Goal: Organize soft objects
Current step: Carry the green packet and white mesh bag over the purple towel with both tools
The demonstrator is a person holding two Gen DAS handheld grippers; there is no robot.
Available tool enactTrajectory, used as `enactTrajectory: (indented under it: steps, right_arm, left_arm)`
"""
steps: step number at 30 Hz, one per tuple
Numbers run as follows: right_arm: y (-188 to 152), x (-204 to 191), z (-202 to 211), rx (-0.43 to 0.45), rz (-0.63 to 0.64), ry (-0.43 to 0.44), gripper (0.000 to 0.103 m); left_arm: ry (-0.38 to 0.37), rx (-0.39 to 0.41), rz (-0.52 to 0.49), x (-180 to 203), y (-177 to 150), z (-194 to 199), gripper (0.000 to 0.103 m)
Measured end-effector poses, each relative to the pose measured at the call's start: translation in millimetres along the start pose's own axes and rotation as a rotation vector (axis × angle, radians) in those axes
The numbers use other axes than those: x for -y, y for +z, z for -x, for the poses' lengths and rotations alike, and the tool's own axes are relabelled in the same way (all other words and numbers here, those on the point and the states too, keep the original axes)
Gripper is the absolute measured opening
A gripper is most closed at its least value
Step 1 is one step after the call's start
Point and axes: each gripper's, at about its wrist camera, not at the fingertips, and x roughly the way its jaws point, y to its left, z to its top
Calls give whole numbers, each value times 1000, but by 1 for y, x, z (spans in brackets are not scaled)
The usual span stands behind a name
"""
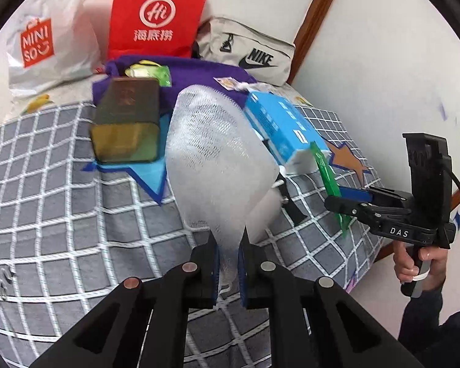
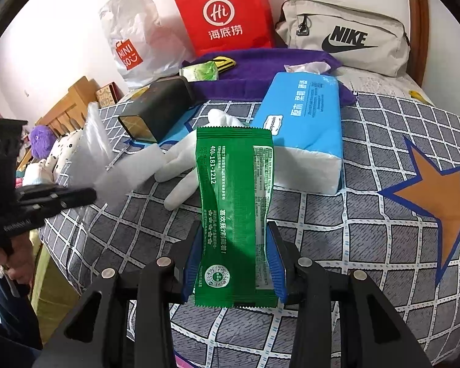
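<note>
The left hand-held gripper (image 1: pixel 229 254) is pinched tight on one white mesh bag (image 1: pixel 217 159), lifted above the checked bed cover (image 1: pixel 76 214). The right hand-held gripper (image 2: pixel 233 257), marked "DAS" in the left view, stands partly open, its blue pads squeezing one green sachet (image 2: pixel 234 202) printed "400-181-1212". Behind it lie one white glove (image 2: pixel 184 165) and one blue tissue pack (image 2: pixel 303 128) with Chinese writing. A dark tin (image 2: pixel 159 110) lies by a purple cloth (image 2: pixel 260 73). Three bags stand along the wall: a white "MINISO" (image 2: pixel 132 40), a red "Hi" bag (image 2: pixel 227 15) and a beige "NIKE" pouch (image 2: pixel 346 36).
</note>
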Motion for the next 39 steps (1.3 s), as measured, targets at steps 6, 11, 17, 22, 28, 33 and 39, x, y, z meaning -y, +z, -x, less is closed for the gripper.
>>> enactTrajectory:
  steps: [6, 11, 17, 22, 28, 33, 39]
  right_arm:
    - [4, 0, -1, 3, 3, 4, 40]
    - [11, -2, 2, 12, 11, -4, 40]
    - [28, -2, 12, 40, 25, -19, 40]
    - [48, 0, 18, 68, 32, -24, 40]
    - [78, 3, 21, 99, 49, -37, 40]
    - [104, 6, 18, 117, 63, -53, 40]
    - [137, 17, 7, 127, 53, -76, 40]
  left_arm:
    - [26, 14, 26, -13, 4, 10, 10]
    - [34, 25, 40, -18, 12, 8, 10]
    - [63, 42, 50, -20, 30, 5, 10]
    - [81, 63, 41, -19, 47, 4, 10]
    - [101, 78, 41, -25, 73, 3, 10]
    - [128, 72, 47, -33, 96, -4, 10]
    - [152, 64, 63, -41, 120, -16, 10]
